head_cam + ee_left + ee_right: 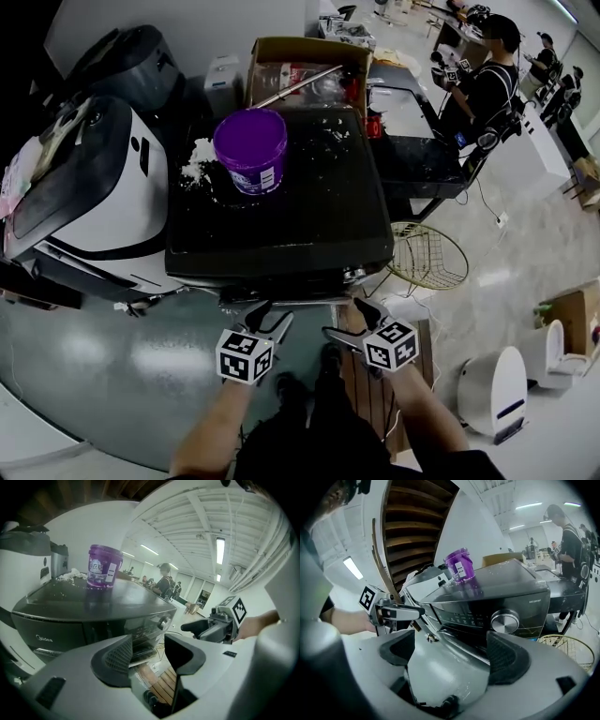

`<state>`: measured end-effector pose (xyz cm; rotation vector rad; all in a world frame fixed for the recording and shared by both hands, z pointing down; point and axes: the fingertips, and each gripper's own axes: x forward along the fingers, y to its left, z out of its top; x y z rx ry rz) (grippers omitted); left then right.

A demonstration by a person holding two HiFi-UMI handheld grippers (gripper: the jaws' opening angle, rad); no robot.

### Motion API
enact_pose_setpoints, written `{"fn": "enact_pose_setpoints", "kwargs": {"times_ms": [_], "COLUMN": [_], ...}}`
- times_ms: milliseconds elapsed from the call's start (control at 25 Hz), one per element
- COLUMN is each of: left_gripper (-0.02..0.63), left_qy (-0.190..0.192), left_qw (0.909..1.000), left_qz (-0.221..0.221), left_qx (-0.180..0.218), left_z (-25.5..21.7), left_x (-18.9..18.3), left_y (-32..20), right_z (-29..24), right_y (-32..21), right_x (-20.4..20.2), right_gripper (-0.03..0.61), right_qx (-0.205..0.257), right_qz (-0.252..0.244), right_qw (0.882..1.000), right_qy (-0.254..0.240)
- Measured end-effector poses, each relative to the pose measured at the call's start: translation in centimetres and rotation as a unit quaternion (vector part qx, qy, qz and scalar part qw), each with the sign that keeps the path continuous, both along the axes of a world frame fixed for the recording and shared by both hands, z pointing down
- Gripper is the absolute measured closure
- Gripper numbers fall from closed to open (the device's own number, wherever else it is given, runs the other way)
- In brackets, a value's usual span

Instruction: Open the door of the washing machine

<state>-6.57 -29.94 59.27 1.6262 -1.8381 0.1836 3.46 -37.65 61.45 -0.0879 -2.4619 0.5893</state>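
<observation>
The black washing machine (281, 225) stands in front of me, and a purple bucket (250, 150) sits on its lid. Its front panel with a silver knob (505, 620) fills the right gripper view; the knob (164, 622) also shows in the left gripper view. The door below the panel is mostly hidden. My left gripper (267, 316) hangs just before the front edge, left of centre, open and empty (147, 656). Beside it, the right gripper (354, 319) is open too, with nothing between its pads (450, 651). Each gripper sees the other: the right gripper (206, 627), the left gripper (396, 612).
A white and black machine (94, 187) stands close on the left. Behind are a cardboard box (300, 66) and a dark table (412, 150). A wire basket (427, 255) and a wooden pallet (370, 394) lie at the right. A person (487, 80) stands far back.
</observation>
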Motion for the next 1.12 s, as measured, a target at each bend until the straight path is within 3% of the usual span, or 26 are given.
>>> {"fn": "enact_pose_setpoints", "kwargs": {"times_ms": [240,600,1120], "left_gripper": [0.383,0.385,0.383], "left_qy": [0.008,0.022,0.046], "left_qw": [0.9997,0.9981,0.9946], "left_qz": [-0.001,-0.008,-0.045], "left_qx": [-0.021,-0.056,-0.082], "left_z": [3.6,8.5,12.9], "left_x": [-0.6,-0.9,-2.1], "left_y": [-0.8,-0.7,-0.2], "right_z": [4.4,11.2,18.9], "right_y": [-0.7,-1.5,-3.5], "right_x": [-1.4,-2.1,-2.8], "right_gripper": [0.101,0.125,0.201], "right_qx": [-0.006,0.02,0.096], "right_qz": [-0.011,-0.041,-0.095], "right_qw": [1.0,0.995,0.978], "right_qy": [0.028,0.084,0.158]}}
